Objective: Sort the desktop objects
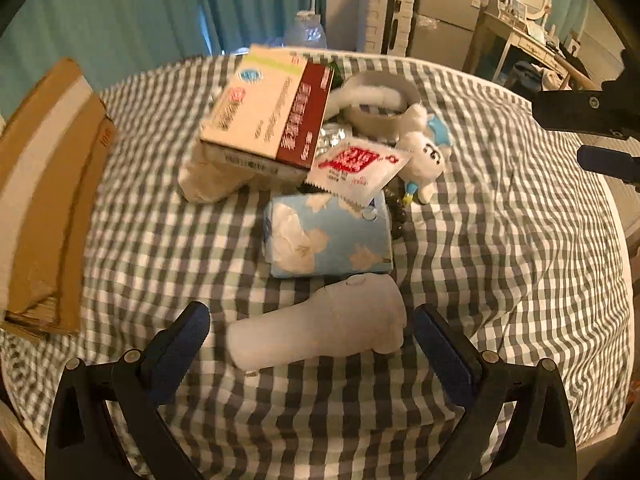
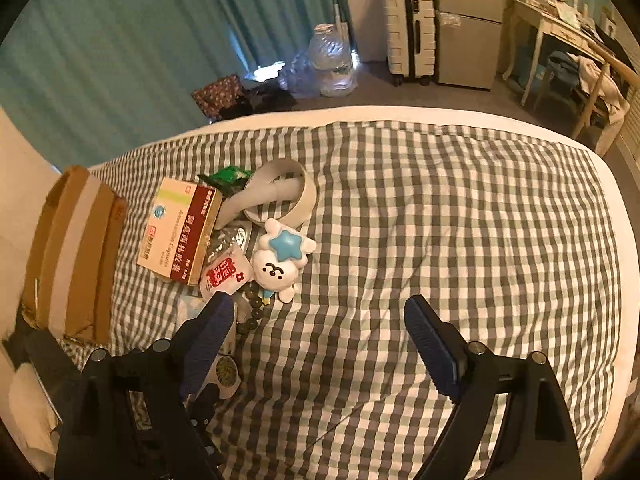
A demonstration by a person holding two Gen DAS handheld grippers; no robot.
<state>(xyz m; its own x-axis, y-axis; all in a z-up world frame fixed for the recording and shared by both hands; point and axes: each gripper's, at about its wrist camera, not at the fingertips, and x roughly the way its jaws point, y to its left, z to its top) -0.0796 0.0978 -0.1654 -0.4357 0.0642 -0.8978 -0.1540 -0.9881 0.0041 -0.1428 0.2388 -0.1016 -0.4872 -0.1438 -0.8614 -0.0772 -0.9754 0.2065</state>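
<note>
A pile of objects lies on the checked cloth (image 1: 500, 240). My left gripper (image 1: 312, 328) is open, its fingers on either side of a white hand-held fan (image 1: 320, 320) lying on the cloth. Beyond it lie a blue tissue pack (image 1: 332, 236), a red-and-white sachet (image 1: 356, 168), a medicine box (image 1: 268, 112), a white plush toy (image 1: 424, 156) and a white band (image 1: 376, 96). My right gripper (image 2: 320, 320) is open and empty above bare cloth, right of the pile: the medicine box (image 2: 180, 232), plush toy (image 2: 280, 264), sachet (image 2: 224, 276) and band (image 2: 280, 196).
A cardboard box (image 1: 48, 196) stands at the left edge of the cloth, also in the right wrist view (image 2: 76, 252). Dark beads (image 2: 252, 312) lie by the plush toy. Beyond the table are a teal curtain (image 2: 140, 48), a water jug (image 2: 332, 60), a suitcase (image 2: 412, 36) and a desk (image 2: 560, 28).
</note>
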